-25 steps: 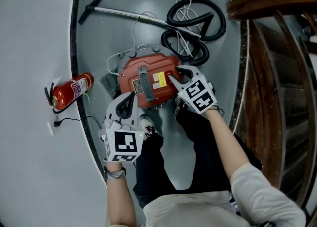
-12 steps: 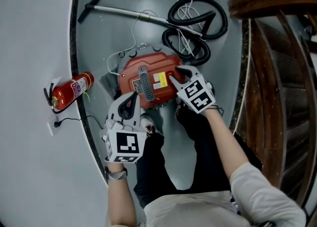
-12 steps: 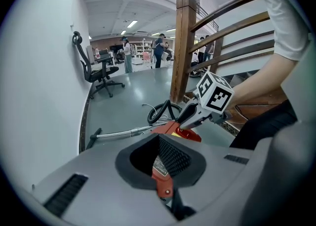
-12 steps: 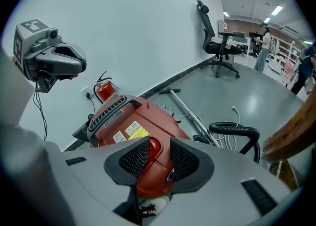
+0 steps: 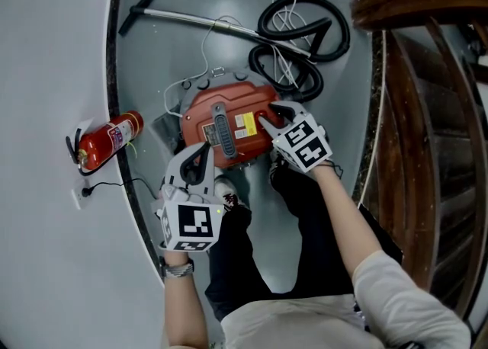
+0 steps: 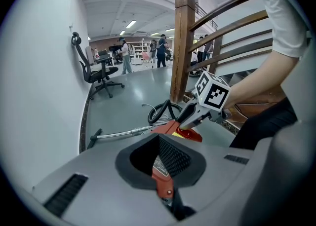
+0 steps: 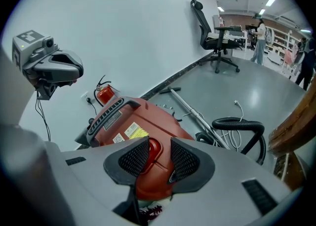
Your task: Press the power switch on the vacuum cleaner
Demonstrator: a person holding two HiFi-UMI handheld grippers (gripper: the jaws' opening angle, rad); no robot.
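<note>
The red vacuum cleaner [image 5: 229, 120] lies on the grey floor in front of the person's legs. My right gripper [image 5: 268, 117] hangs over its right rear corner, and its jaws have just been opening. In the right gripper view, the round red power switch [image 7: 154, 150] shows in the gap of the right gripper [image 7: 159, 155], with neither pad pressing on it. My left gripper [image 5: 200, 157] hovers over the near edge of the vacuum, open and empty. Seen along the left gripper [image 6: 157, 160], the red body shows between the jaws.
A black hose [image 5: 305, 35] coils behind the vacuum, with a metal wand [image 5: 191, 20] and white cord. A fire extinguisher [image 5: 107, 140] lies at the curved wall's foot on the left. A wooden stair railing [image 5: 427, 73] runs along the right. An office chair [image 7: 217, 37] stands far off.
</note>
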